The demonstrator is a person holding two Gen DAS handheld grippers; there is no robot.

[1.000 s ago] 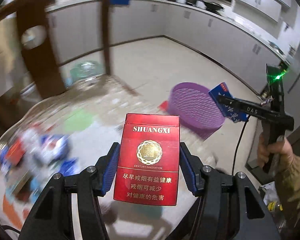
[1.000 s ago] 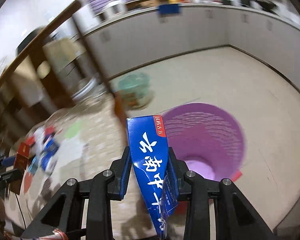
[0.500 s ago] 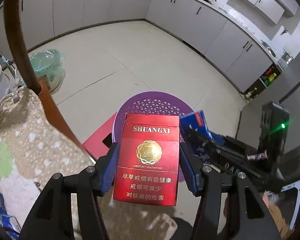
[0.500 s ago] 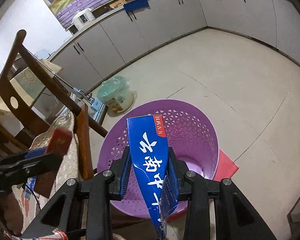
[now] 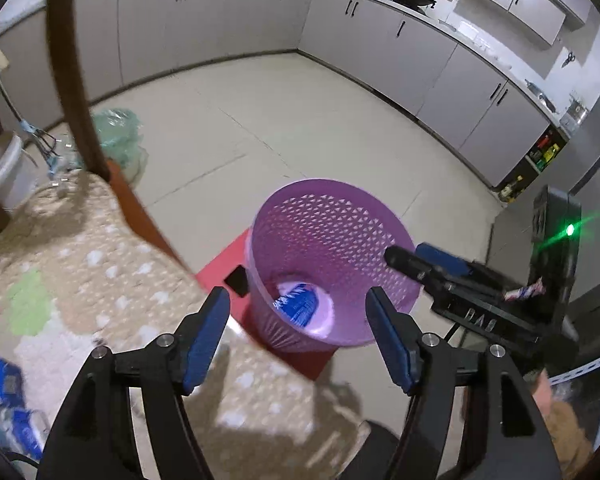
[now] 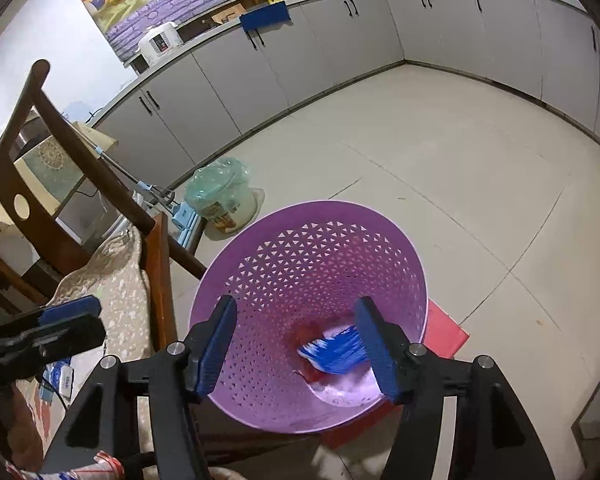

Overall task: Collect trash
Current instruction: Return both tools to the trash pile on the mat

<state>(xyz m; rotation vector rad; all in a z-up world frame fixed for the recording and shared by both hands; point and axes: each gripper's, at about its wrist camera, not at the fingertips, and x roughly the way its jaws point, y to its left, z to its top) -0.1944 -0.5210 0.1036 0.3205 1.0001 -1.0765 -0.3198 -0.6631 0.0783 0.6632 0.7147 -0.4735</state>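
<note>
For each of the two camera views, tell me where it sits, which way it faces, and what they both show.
Left wrist: rides the left gripper, looks down at the purple basket; the right gripper and a sleeve show at right.
Right wrist: rides the right gripper, looks down into the same basket; the left gripper shows at left.
Shared: the basket, blue packet inside, red mat, chair. Both grippers' jaws are opening, holding nothing.
</note>
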